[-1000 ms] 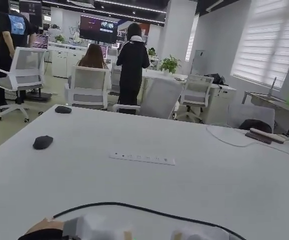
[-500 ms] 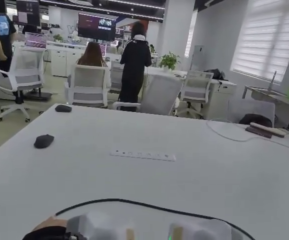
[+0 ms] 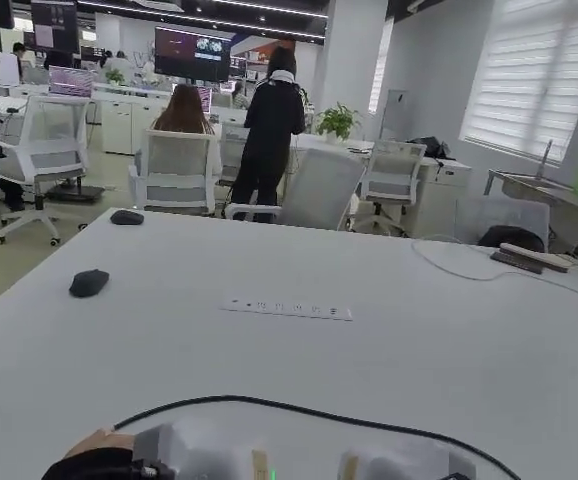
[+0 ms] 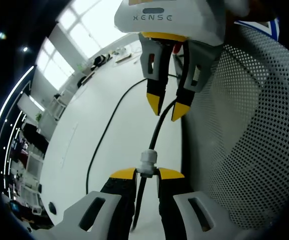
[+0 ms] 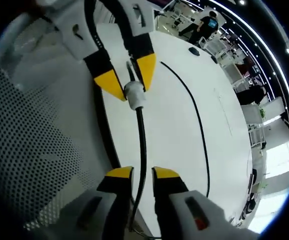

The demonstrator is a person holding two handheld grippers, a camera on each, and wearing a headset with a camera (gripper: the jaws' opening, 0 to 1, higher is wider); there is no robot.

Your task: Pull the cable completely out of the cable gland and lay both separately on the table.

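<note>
Matt black cable (image 4: 157, 131), smooth white plastic gland (image 4: 148, 162)

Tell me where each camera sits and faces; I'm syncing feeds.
Head view: on the headset, facing across the table toward office chairs; a hand at bottom.
Left gripper view: on the left gripper, past its jaws at the cable gland and right gripper.
Right gripper view: on the right gripper, back along the cable.
Shared: both gripper views show gland and cable.

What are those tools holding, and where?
Left tool: white cable gland, by its body. Right tool: black cable between its jaws, grip unclear.
</note>
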